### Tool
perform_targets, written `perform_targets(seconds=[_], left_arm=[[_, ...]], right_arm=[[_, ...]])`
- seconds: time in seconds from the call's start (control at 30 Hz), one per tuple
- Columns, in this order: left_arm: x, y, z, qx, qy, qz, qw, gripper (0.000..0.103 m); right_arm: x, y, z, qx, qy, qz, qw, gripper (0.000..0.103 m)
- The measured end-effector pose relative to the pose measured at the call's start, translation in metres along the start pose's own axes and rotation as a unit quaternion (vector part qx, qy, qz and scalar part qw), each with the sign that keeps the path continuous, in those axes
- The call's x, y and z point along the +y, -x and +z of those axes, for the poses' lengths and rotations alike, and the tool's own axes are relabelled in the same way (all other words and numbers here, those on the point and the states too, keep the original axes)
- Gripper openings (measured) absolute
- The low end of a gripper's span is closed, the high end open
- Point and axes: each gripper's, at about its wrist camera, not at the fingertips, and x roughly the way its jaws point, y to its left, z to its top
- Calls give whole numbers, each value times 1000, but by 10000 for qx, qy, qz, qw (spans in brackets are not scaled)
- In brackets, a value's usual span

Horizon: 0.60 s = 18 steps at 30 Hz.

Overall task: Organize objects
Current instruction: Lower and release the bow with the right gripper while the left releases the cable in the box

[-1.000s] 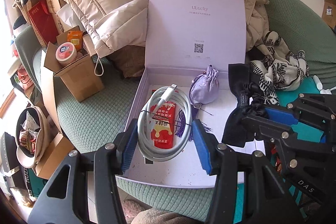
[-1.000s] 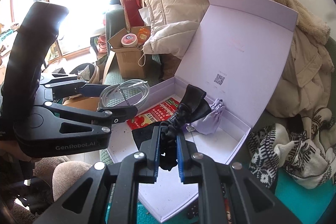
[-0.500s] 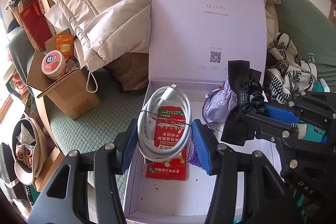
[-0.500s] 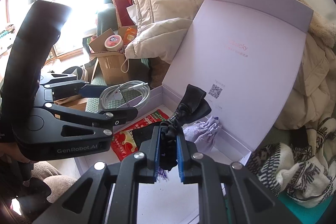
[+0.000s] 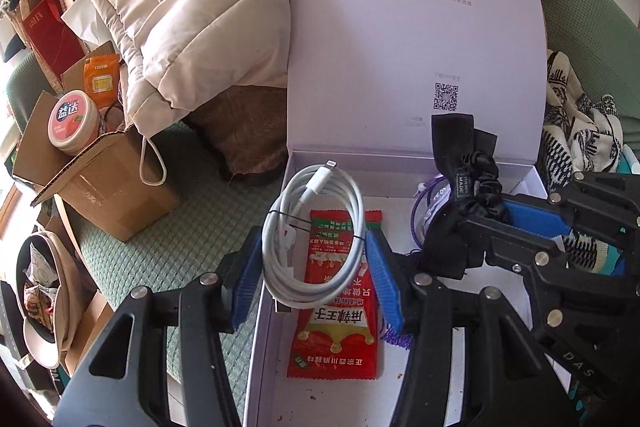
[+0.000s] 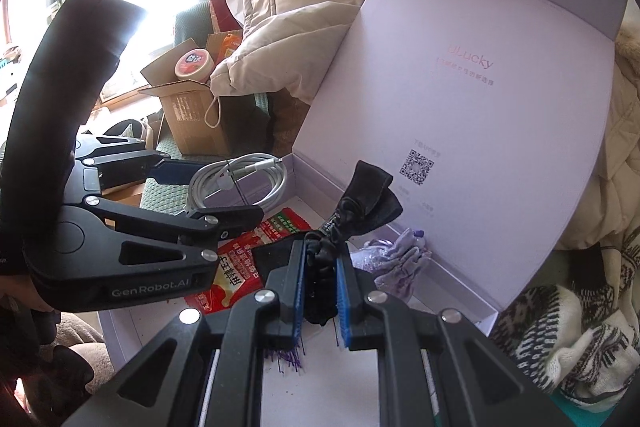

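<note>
A coiled white charging cable (image 5: 314, 235) hangs between the blue pads of my left gripper (image 5: 312, 275), which is shut on it just above the left part of the open lilac gift box (image 5: 412, 67). My right gripper (image 6: 320, 279) is shut on a black bow scrunchie (image 6: 360, 203), held over the middle of the box. In the box lie a red snack packet (image 5: 340, 319), a lilac drawstring pouch (image 6: 394, 259) and a purple tassel (image 6: 286, 359). The left gripper (image 6: 224, 187) with the cable (image 6: 240, 179) also shows in the right wrist view.
The box sits on a green quilted sofa (image 5: 168, 235), its lid (image 6: 480, 107) standing upright at the back. A beige padded jacket (image 5: 192, 7) lies behind it. A cardboard box (image 5: 100, 171) with a pink-lidded tub (image 5: 72, 119) stands left; a patterned knit (image 5: 580, 123) lies right.
Both grippers have moved forward and down towards the box, each still holding its item. The box and its lid now fill more of both views.
</note>
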Motion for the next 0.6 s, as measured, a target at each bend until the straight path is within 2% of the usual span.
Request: perform_targets(seconds=[0.27,0.6], left_arm=[[0,-20,1,84,-67,55,9999,49],[1,-26,-2,24,-27,68,10000,49]], right_arm=[[-5,-17,0,159,-33,-39,9999,13],[-11,-25,-2,234,-105,-102,9996,13]])
